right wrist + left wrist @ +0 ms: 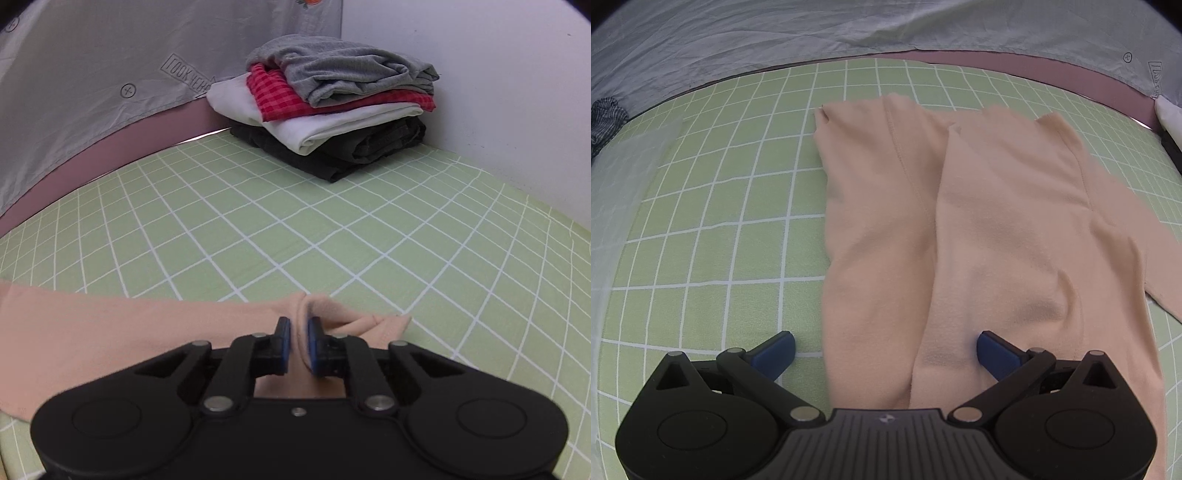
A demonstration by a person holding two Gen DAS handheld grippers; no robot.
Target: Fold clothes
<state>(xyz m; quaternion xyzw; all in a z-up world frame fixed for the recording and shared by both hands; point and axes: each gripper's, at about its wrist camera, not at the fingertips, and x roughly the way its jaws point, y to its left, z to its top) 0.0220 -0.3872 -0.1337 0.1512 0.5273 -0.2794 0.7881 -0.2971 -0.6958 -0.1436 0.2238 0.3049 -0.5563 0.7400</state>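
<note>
A peach long-sleeved garment (979, 229) lies on the green checked sheet (720, 221), its left part folded inward over the middle. My left gripper (885, 349) hovers open above the near hem, its blue pads wide apart with the left one over the sheet and the right one over the cloth. In the right wrist view, the same garment's sleeve (110, 332) stretches in from the left. My right gripper (299, 341) is shut on a bunched fold of that sleeve near its cuff (384, 323).
A stack of folded clothes (332, 107), grey on red check on white on black, sits in the far corner by the white wall (480, 74). A grey sheet (812, 33) hangs along the back above a pink edge. A dark checked cloth (605, 118) lies at far left.
</note>
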